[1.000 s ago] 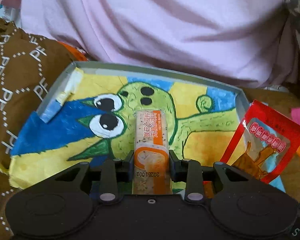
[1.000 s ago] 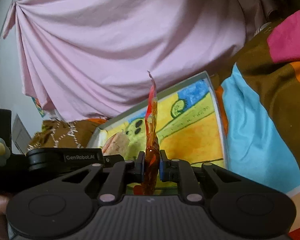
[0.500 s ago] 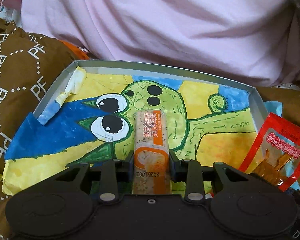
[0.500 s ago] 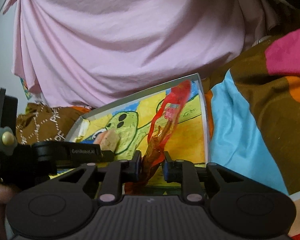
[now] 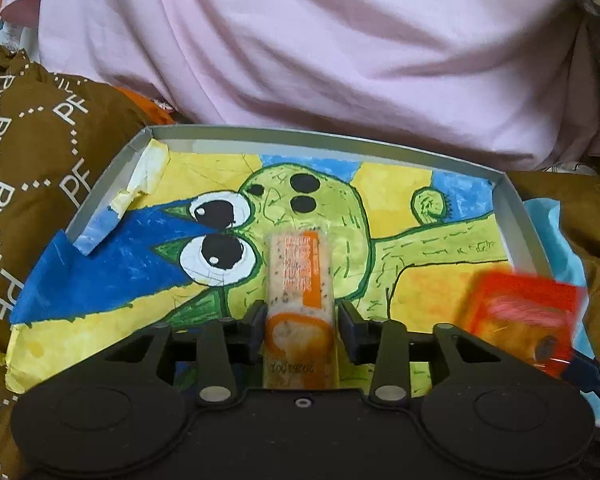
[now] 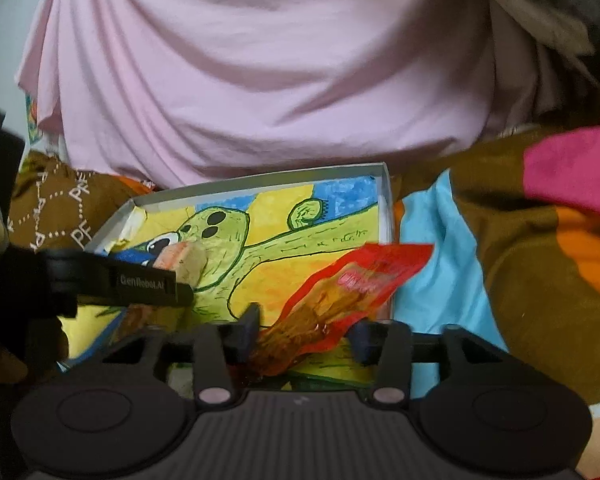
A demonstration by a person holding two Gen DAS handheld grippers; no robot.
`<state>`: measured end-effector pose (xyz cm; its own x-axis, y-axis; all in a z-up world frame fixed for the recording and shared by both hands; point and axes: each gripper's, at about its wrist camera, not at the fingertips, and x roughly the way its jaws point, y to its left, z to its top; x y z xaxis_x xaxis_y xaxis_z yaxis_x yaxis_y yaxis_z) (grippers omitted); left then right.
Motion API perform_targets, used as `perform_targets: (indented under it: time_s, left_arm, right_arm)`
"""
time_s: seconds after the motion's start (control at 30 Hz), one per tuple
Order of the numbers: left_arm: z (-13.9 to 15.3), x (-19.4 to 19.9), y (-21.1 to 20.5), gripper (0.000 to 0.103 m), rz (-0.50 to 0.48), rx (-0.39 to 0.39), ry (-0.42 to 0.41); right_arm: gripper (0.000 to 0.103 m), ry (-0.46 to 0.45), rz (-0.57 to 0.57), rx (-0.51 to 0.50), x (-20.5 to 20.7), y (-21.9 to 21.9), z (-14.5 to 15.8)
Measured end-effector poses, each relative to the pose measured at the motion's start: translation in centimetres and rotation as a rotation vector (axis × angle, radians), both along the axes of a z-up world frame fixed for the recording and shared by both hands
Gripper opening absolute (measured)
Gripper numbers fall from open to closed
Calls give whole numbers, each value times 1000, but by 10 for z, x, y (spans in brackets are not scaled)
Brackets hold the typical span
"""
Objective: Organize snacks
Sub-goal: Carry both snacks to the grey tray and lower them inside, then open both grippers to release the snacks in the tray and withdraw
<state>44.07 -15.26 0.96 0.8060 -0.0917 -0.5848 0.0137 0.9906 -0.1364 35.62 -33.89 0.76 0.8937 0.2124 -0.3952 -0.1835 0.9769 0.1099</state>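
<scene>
Pink cloth (image 5: 300, 52) fills the background behind a shallow box (image 5: 332, 138) lined with a cartoon cactus drawing and resting on patterned brown bedding (image 5: 40, 152). Over the middle of the box, an orange-and-white snack bar (image 5: 299, 300) lies between the fingers of the left gripper (image 5: 300, 330), whose jaws have just been opening; slim gaps show on both sides, so the pads no longer press it. Near the box's right wall, a red snack pouch (image 6: 340, 292) hangs loose between the widely spread jaws of the right gripper (image 6: 306, 332), which have also just been opening. Both packs look light: the bar likely firm and best taken across its narrow sides, the pouch limp, glossy and probably slippery, best pinched at a sealed edge. Only the right wrist view shows the pouch's crumpled lower end; the left shows it blurred, but gives the bar's printed face squarely.
</scene>
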Motion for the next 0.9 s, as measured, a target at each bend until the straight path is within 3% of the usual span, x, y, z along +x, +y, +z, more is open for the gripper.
perform_targets:
  time_s: [0.1, 0.3, 0.47, 0.63, 0.9]
  left_arm:
    - [4, -2, 3, 48, 7, -5, -10]
    - [11, -9, 10, 63, 24, -8, -27]
    - [16, -23, 20, 90, 53, -5, -56]
    - [25, -43, 36, 100, 92, -47, -83]
    - [44, -93, 60, 102, 106, -40, -141]
  right_arm:
    - [76, -14, 7, -23, -3, 4, 1]
    - [89, -49, 8, -35, -8, 6, 5]
    - [101, -100, -12, -53, -13, 10, 9]
    - [103, -167, -39, -73, -23, 12, 15]
    - [103, -294, -50, -131, -62, 23, 25]
